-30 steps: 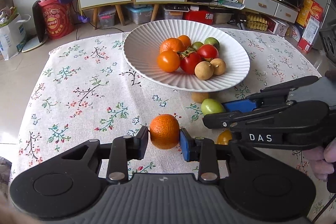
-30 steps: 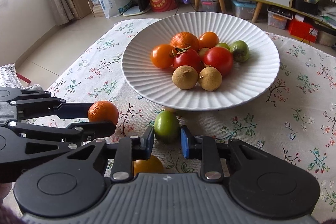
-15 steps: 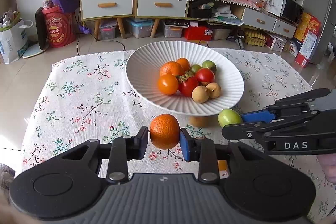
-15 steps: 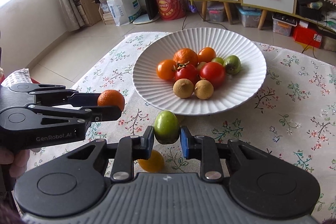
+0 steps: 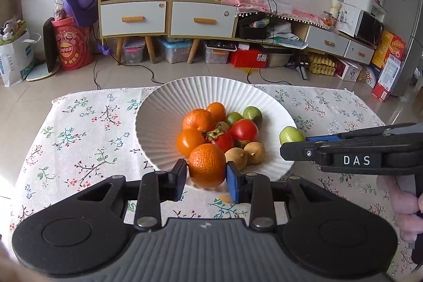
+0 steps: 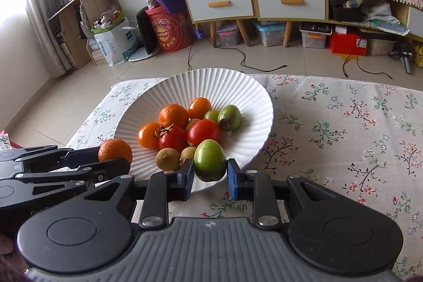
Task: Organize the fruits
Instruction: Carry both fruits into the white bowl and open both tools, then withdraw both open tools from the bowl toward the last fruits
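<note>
A white ribbed plate point(image 5: 158, 123) point(image 6: 253, 102) on the floral tablecloth holds several fruits: oranges, red tomatoes, green fruits and two brown longans point(image 5: 253, 152). My left gripper point(image 5: 207, 177) is shut on an orange point(image 5: 207, 165) and holds it in the air at the plate's near rim. My right gripper point(image 6: 208, 175) is shut on a green fruit point(image 6: 209, 160), lifted at the plate's near right rim. Each gripper shows in the other's view, the right gripper point(image 5: 293, 142) and the left gripper point(image 6: 116, 157).
The tablecloth point(image 5: 79, 139) covers the table, with its far edge behind the plate. A small orange bit point(image 5: 225, 198) shows on the cloth under my left gripper. Cabinets, boxes and cables stand on the floor beyond.
Both grippers have lifted their fruits off the cloth and moved forward to the plate's near rim. The plate and the fruits in it have not moved.
</note>
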Available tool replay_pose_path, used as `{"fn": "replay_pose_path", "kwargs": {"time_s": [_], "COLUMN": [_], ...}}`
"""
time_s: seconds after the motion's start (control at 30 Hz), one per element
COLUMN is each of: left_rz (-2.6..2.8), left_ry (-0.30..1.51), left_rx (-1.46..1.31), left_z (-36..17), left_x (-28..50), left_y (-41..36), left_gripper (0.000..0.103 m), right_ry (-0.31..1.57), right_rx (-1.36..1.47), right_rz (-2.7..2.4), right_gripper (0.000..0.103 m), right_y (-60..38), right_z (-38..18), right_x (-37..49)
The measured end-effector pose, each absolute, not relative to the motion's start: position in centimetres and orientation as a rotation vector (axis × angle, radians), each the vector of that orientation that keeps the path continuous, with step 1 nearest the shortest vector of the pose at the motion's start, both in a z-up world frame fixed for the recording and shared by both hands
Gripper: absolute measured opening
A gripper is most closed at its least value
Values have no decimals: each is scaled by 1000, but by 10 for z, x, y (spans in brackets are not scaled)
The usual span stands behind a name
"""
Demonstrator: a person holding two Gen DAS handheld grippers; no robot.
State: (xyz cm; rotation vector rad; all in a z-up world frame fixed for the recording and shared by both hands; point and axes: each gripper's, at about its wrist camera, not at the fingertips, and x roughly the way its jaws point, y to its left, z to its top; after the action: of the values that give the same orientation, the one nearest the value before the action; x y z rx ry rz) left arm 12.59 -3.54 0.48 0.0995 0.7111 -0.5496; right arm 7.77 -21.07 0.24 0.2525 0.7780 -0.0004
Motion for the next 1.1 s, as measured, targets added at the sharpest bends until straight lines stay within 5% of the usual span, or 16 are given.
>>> {"fn": "replay_pose_path", "kwargs": {"time_s": [0.3, 0.43, 0.9, 1.1], "left_rz": [-537, -542, -605, -714], "left_ry": [722, 719, 769, 829], "left_rx": [122, 125, 181, 169], "left_z": [-1, 0, -2, -9], "left_x": [130, 128, 103, 91], "left_y": [-43, -42, -18, -19], "left_gripper": [27, 28, 54, 55], "right_ry": [769, 772, 815, 842], "right_rx": [238, 247, 207, 176], "right_rz": [-6, 2, 72, 108], "right_gripper": [24, 32, 52, 56], "right_y": [-211, -212, -208, -198], "right_z": [2, 4, 3, -5], "right_x": [77, 74, 56, 53]}}
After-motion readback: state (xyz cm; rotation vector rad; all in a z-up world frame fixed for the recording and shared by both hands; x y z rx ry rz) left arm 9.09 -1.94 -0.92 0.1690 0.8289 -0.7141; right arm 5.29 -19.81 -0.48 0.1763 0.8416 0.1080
